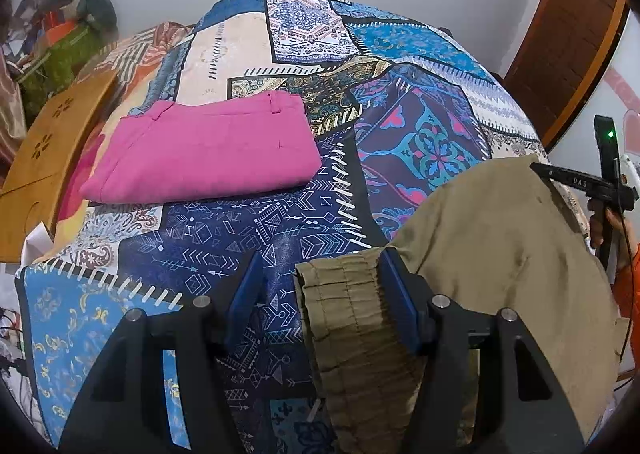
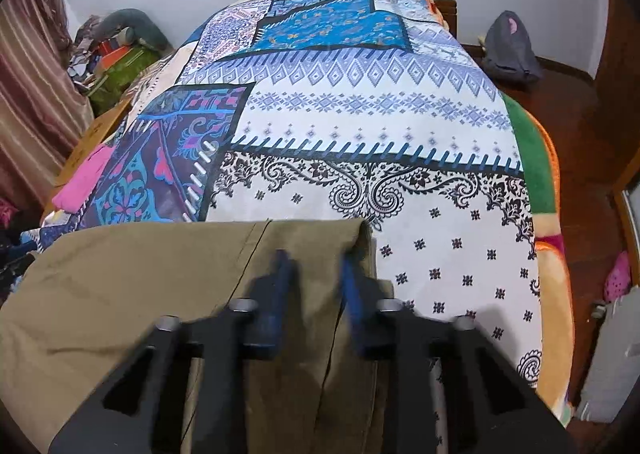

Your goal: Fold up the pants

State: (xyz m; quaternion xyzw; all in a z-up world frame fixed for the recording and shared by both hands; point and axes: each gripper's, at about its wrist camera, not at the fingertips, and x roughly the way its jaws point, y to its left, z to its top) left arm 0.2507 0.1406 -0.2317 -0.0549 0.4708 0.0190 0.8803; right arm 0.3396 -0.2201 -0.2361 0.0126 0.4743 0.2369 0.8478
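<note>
Khaki pants [image 1: 500, 254] on the bed [image 1: 280, 221]: left view, left claw [image 1: 320, 290] open, elastic waistband against its right finger; right view, right claw [image 2: 314, 274] open astride the far edge, long axis running leftward.

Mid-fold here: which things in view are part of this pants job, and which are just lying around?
Job:
- khaki pants
- left gripper, open at the elastic waistband
- right gripper, open

Lying about:
- folded pink pants
- patchwork bedspread
- wooden board
- grey bag
</note>
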